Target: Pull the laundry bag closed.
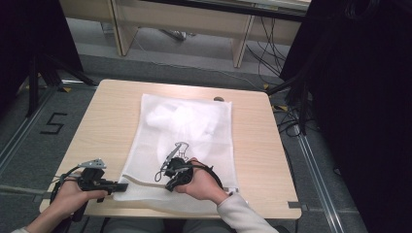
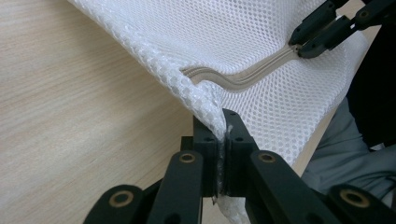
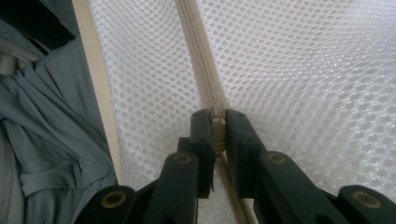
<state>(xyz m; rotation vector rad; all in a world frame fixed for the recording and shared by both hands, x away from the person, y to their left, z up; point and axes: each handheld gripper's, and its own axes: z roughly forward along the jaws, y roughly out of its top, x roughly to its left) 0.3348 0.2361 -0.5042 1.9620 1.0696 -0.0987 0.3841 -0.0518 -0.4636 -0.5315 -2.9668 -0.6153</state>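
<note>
A white mesh laundry bag lies flat on the wooden table, with pale cloth showing inside it. A beige zipper runs along its near edge. My left gripper is at the bag's near left corner. In the left gripper view this gripper is shut on a fold of the mesh. My right gripper is over the bag's near edge. In the right gripper view it is shut on the zipper pull, and the zipper runs away from the jaws.
The table's near edge lies close beside the right gripper, with the person's grey clothing beyond it. A small dark object sits at the table's far edge. Black stands and cables crowd the floor on the right.
</note>
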